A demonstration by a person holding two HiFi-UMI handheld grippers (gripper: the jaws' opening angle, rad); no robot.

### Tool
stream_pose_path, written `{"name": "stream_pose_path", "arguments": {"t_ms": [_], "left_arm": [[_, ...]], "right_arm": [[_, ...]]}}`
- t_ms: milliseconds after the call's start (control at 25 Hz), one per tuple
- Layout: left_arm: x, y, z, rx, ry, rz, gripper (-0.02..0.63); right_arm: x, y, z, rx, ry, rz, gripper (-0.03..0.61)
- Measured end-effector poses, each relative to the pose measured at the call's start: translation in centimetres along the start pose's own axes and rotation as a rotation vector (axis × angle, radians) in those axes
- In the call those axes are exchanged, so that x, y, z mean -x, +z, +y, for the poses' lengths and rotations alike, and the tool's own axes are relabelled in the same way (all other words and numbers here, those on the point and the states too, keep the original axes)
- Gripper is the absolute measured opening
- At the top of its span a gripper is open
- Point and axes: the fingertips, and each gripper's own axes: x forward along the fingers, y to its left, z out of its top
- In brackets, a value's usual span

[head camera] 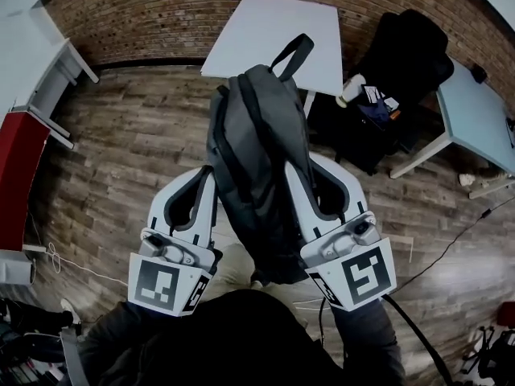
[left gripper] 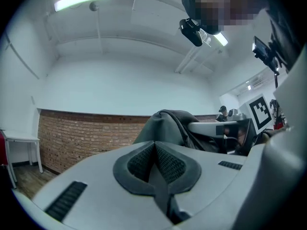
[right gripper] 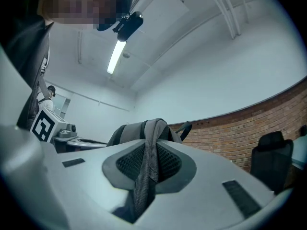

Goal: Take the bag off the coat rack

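Note:
A dark grey backpack (head camera: 257,159) hangs over the wooden floor between my two grippers, its top loop pointing away from me. My left gripper (head camera: 211,171) is at the bag's left side. In the left gripper view its jaws (left gripper: 154,145) stand shut, with a thin grey strap pinched between the pads and the bag (left gripper: 163,126) bulging just beyond. My right gripper (head camera: 291,167) is at the bag's right side. In the right gripper view its jaws (right gripper: 148,150) are shut on a woven grey shoulder strap (right gripper: 146,171) that runs down between the pads. No coat rack is in view.
A white table (head camera: 273,30) stands ahead against the brick wall (head camera: 161,14). A black office chair (head camera: 402,63) and a light blue table (head camera: 475,111) are to the right. A red panel (head camera: 16,167) is at the left, and a cable (head camera: 451,248) lies on the floor.

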Motion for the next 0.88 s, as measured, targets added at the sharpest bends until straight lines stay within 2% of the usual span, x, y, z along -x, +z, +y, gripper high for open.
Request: {"name": "stream_pose_path", "arguments": {"t_ms": [200, 480, 880], "left_arm": [[-2.7, 0.5, 3.6, 0.006, 0.056, -0.031, 0.009], [-7.4, -1.2, 8.0, 0.034, 0.113, -0.036, 0.009], [-13.9, -2.7, 16.3, 0.08, 0.235, -0.046, 0.009]], "right_arm": [[-4.9, 0.5, -1.3, 0.016, 0.057, -0.018, 0.048], [-11.1, -1.6, -3.5, 0.013, 0.129, -0.005, 0.048], [-21.9, -3.2, -7.2, -0.003, 0.226, -0.008, 0.048]]}}
